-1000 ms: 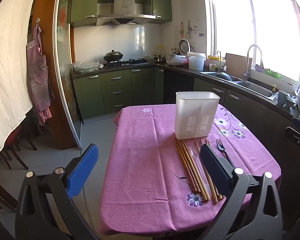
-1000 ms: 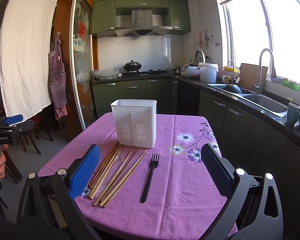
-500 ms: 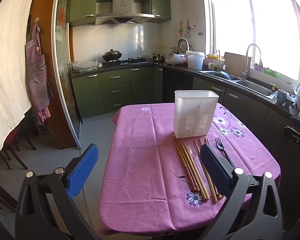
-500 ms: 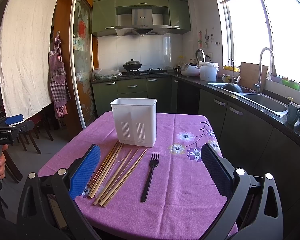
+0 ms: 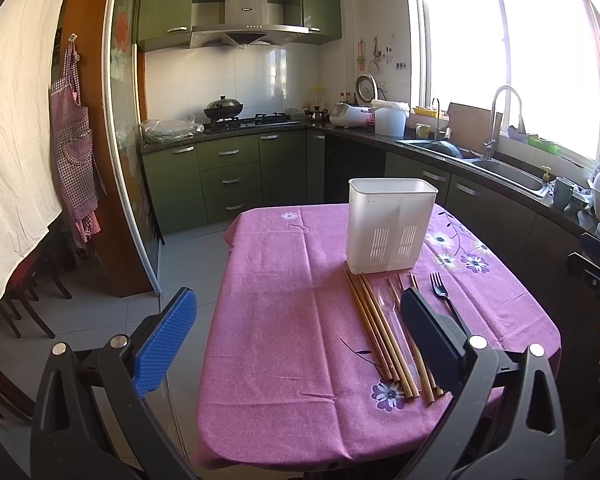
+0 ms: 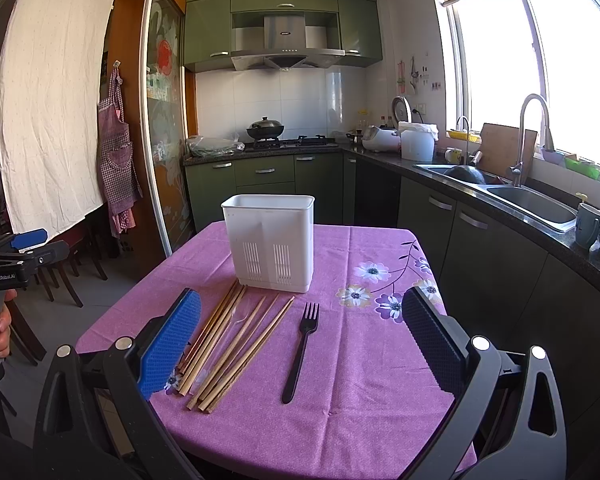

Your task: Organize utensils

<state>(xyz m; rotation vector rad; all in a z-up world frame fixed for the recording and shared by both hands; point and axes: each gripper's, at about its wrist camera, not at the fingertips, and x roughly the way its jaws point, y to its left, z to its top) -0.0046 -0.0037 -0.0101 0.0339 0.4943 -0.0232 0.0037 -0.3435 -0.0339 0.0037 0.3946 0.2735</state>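
The right gripper [image 6: 300,344] hangs wide open and empty above the near edge of the tabletop [image 6: 364,408], jaws spread to either side of the fork [image 6: 300,354] and chopsticks [image 6: 230,346]. The left gripper [image 5: 296,336] is likewise open and empty, off the tabletop's left corner. Nothing has been sorted: the white caddy [image 6: 270,242] stands upright and looks empty, though its inside is hidden. The chopsticks lie fanned just in front of it, with a clear spoon [image 6: 232,320] barely visible among them; the fork lies alone to their right.

The likely trouble is the chopsticks. They lie touching and slightly crossed, so a pinch on one may drag or roll its neighbours toward the tabletop edge. The clear spoon is easily missed or knocked. The caddy looks light, so a utensil pushed against its rim at an angle could tip or slide it.
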